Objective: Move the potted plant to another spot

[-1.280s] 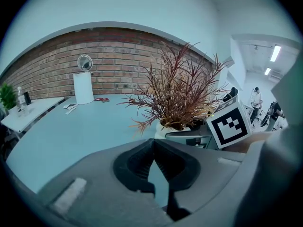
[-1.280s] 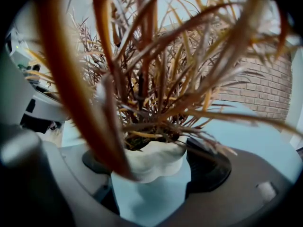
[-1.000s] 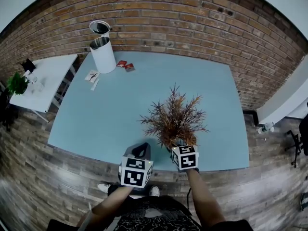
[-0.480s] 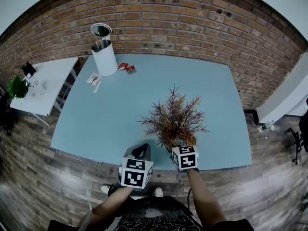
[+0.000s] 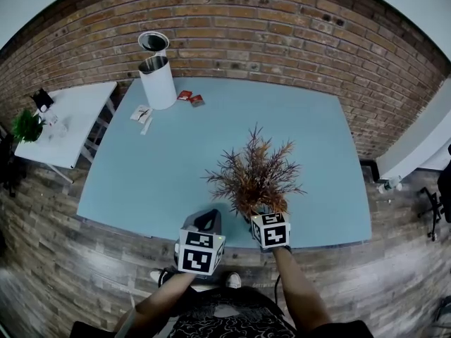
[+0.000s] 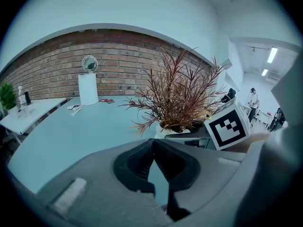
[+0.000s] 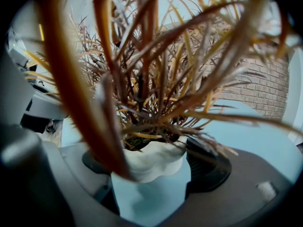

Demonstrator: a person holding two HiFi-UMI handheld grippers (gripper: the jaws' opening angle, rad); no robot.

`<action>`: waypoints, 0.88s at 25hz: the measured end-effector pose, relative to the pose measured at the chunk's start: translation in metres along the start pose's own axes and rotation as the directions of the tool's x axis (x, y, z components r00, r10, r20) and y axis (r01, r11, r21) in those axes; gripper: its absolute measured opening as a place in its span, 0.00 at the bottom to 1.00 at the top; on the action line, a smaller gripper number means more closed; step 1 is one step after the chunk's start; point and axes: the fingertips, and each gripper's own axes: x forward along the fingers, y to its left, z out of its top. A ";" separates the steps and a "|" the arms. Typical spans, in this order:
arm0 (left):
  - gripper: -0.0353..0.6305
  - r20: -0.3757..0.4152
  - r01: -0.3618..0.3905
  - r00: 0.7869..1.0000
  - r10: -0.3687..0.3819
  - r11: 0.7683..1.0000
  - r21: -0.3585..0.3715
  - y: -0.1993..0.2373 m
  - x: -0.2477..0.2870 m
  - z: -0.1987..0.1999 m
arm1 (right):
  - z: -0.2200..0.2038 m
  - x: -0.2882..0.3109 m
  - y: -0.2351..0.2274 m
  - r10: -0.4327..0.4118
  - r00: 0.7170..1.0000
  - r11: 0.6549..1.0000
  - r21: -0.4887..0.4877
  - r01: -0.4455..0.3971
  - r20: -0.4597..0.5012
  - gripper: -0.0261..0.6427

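Note:
The potted plant [image 5: 255, 174] has reddish-brown spiky leaves and a white wavy pot [image 7: 151, 162]. It is near the front edge of the blue table [image 5: 169, 160]. My right gripper [image 5: 263, 214] is shut on the pot, with the pot between its dark pads [image 7: 208, 167] and leaves filling the right gripper view. My left gripper [image 5: 206, 221] is just left of the plant at the table's edge. It is shut with nothing in it, its pads meeting at the tips [image 6: 152, 143]. In the left gripper view the plant [image 6: 177, 96] stands to the right, beside the right gripper's marker cube [image 6: 228, 126].
A white cylindrical bin [image 5: 158, 82] with its lid raised stands at the table's far left corner, with small red packets [image 5: 190, 98] and papers [image 5: 141, 113] beside it. A brick wall [image 5: 282, 41] runs behind. A white side table [image 5: 67, 118] with a green plant stands to the left.
The table, bin and wall have slid slightly right in the head view. Both grippers and the plant kept their place in the picture, so the plant has shifted a little left along the table.

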 end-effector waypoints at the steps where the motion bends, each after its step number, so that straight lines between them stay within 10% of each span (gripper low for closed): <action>1: 0.05 0.000 -0.001 1.000 0.001 1.000 -0.002 0.002 -0.001 0.000 | 0.001 0.001 0.002 0.001 1.000 1.000 -0.002 -0.001 0.000 0.70; 22: 0.05 0.008 -0.024 1.000 0.025 0.998 -0.054 0.037 -0.004 -0.007 | 0.011 0.023 0.046 0.028 1.000 0.999 -0.016 -0.028 -0.011 0.70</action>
